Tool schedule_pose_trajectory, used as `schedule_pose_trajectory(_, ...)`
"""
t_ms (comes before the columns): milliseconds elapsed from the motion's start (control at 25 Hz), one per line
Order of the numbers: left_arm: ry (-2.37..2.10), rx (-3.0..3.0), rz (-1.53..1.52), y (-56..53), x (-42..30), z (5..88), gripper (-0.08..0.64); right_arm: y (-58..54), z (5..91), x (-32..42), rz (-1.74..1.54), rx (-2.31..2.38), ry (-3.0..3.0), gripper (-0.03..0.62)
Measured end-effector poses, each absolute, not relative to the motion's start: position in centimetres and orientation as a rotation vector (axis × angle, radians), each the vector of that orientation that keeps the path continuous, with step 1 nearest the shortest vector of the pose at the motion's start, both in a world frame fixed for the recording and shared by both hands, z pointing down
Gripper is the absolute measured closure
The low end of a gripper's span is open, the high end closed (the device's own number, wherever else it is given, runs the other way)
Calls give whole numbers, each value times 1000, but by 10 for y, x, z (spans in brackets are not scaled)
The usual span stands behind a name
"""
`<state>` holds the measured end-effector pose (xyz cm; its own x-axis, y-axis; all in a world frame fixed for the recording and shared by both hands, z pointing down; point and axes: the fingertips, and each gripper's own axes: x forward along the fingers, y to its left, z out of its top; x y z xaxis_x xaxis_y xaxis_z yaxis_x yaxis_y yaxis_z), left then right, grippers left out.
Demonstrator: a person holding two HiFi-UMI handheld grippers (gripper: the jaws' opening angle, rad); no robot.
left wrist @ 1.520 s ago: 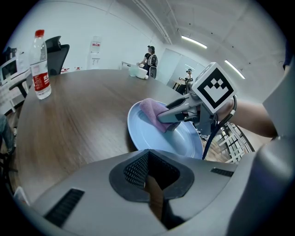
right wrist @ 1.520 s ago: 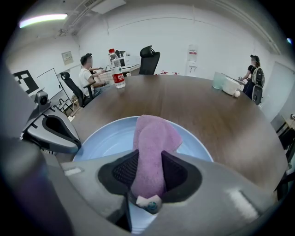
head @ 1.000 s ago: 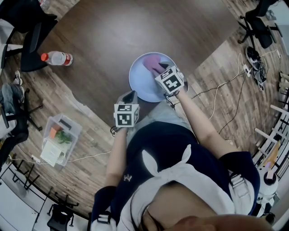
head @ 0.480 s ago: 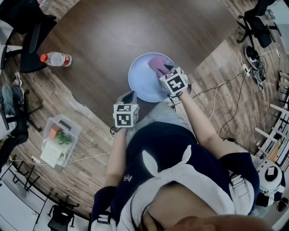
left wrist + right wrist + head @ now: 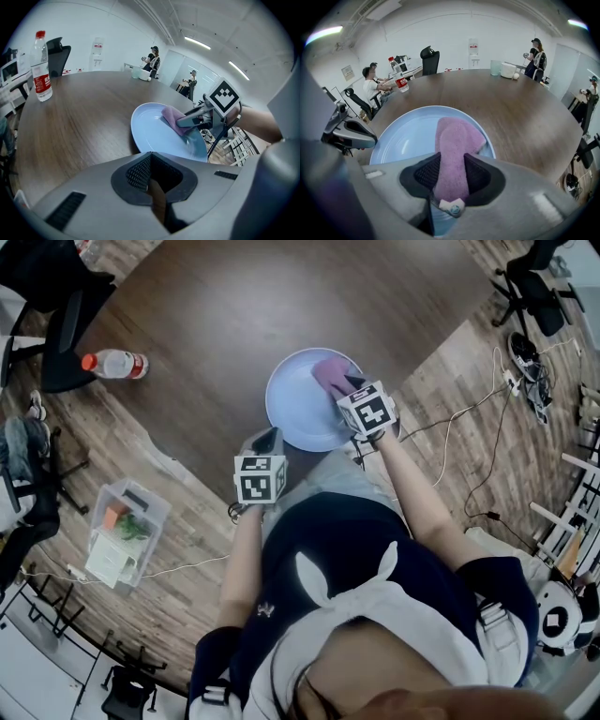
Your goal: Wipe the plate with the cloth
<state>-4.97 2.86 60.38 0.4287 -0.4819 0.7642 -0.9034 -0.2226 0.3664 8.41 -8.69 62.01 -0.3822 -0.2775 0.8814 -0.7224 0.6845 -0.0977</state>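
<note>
The soft purple cloth (image 5: pixel 457 140) is pinched in the right gripper (image 5: pixel 349 388) and lies on the round pale blue plate (image 5: pixel 292 409). The plate sits by the edge of the dark wooden table (image 5: pixel 281 306). The left gripper (image 5: pixel 151 174), just beside it, is closed on nothing. The cloth looks floppy and light. The plate looks hard and slippery — it may slide unless held by the rim.

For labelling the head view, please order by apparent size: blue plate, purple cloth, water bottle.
Blue plate, largest.
Water bottle and purple cloth look alike; the right gripper hides part of the cloth, so unranked.
</note>
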Motion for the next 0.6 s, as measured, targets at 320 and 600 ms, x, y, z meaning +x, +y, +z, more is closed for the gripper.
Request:
schedule_pose_trajectory(320, -1189, 1867, 648, 29, -47, 603, 554, -88, 619, 86, 708, 793, -1986, 454)
schedule_pose_trajectory(600, -1185, 1872, 647, 28, -49, 605, 554, -88, 620, 79, 717, 792, -1995, 453)
